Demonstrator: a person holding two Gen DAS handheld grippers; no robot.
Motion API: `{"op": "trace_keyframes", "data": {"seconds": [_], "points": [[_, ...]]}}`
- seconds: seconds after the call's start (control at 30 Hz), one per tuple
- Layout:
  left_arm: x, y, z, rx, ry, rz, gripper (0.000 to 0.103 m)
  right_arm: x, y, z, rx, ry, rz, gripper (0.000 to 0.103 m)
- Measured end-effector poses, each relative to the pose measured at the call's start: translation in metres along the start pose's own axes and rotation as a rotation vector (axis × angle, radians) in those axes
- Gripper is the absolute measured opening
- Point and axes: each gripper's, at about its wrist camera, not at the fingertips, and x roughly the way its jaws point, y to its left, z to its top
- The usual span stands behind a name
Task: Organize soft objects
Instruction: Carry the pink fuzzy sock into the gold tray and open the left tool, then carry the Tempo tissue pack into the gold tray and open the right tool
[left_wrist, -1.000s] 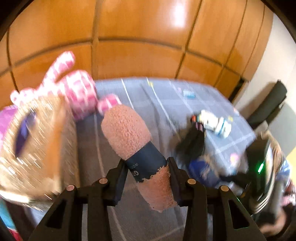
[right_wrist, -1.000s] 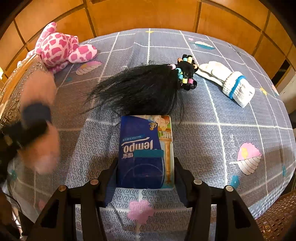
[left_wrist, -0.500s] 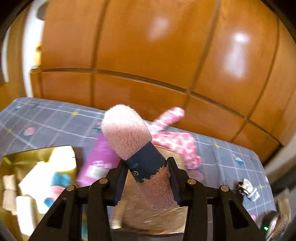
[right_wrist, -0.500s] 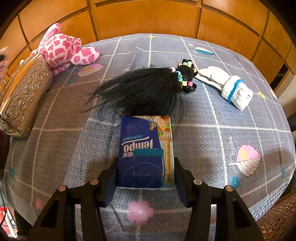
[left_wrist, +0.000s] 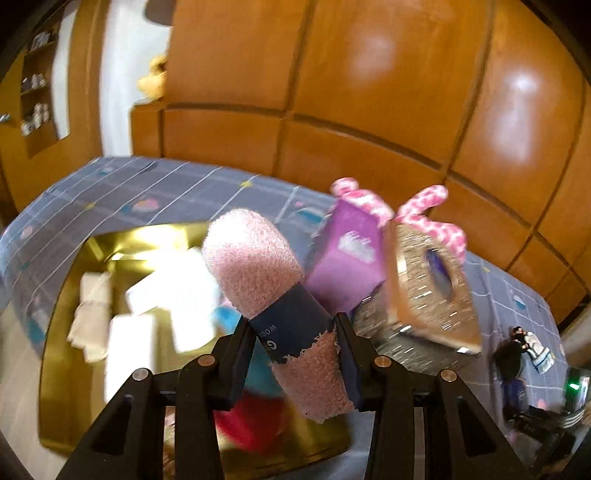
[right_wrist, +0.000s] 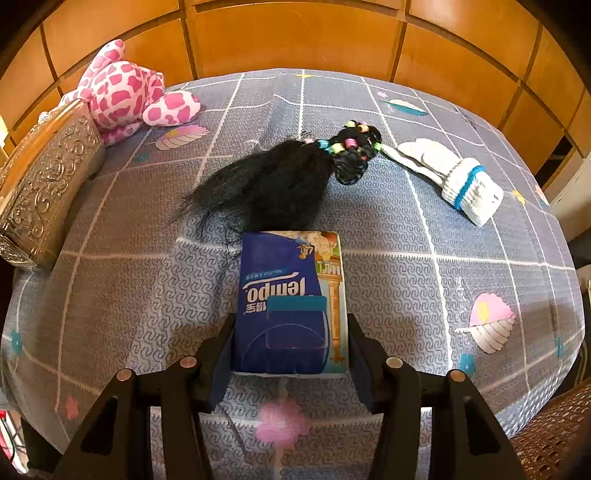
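My left gripper (left_wrist: 295, 354) is shut on a rolled pink fuzzy sock with a dark blue band (left_wrist: 269, 295), held above an open gold box (left_wrist: 66, 332) that holds white folded cloths and blue and red items. My right gripper (right_wrist: 291, 339) is shut on a blue Tempo tissue pack (right_wrist: 288, 291) that rests on the grey-blue patterned bedcover (right_wrist: 406, 229). A black wig with coloured beads (right_wrist: 288, 177), white gloves with a blue band (right_wrist: 458, 181) and a pink spotted plush toy (right_wrist: 122, 92) lie on the cover.
An embossed gold tissue box (right_wrist: 44, 184) stands at the left edge; it also shows in the left wrist view (left_wrist: 424, 288), beside a purple pack (left_wrist: 347, 258). Wooden wall panels (right_wrist: 295, 33) rise behind the bed. A wicker seat (right_wrist: 546, 439) is at lower right.
My left gripper has swung left with the pink sock, from over the bedcover to above the open gold box. My right gripper and the tissue pack have not moved.
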Motion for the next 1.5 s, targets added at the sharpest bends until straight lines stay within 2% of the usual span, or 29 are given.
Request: {"op": "trace_keyframes", "data": {"seconds": [0.33, 0.4, 0.47, 0.5, 0.67, 0.9, 1.13, 1.5], "points": [[0.017, 0.074, -0.021, -0.099, 0.081, 0.154, 0.047, 0.000, 0.006, -0.001, -0.001, -0.005, -0.027, 0.053], [0.021, 0.081, -0.022, -0.117, 0.088, 0.176, 0.056, 0.000, 0.007, -0.001, 0.000, -0.004, -0.032, 0.053], [0.021, 0.082, -0.021, -0.115, 0.080, 0.195, 0.076, 0.000, 0.008, 0.000, 0.004, -0.002, -0.036, 0.053], [0.018, 0.083, -0.021, -0.121, 0.068, 0.200, 0.077, 0.000, 0.008, 0.000, 0.005, -0.001, -0.038, 0.053], [0.003, 0.079, -0.015, -0.114, 0.010, 0.195, 0.078, 0.001, 0.010, 0.000, 0.008, 0.000, -0.044, 0.053], [-0.019, 0.055, -0.007, -0.071, -0.044, 0.118, 0.082, -0.001, 0.012, -0.001, 0.036, -0.013, -0.052, 0.052], [-0.021, 0.031, -0.012, -0.016, -0.025, 0.068, 0.083, -0.003, 0.030, -0.001, 0.013, -0.010, 0.006, 0.052], [-0.022, 0.015, -0.018, 0.027, -0.010, 0.048, 0.083, -0.008, 0.066, 0.002, -0.036, -0.018, 0.151, 0.052]]}}
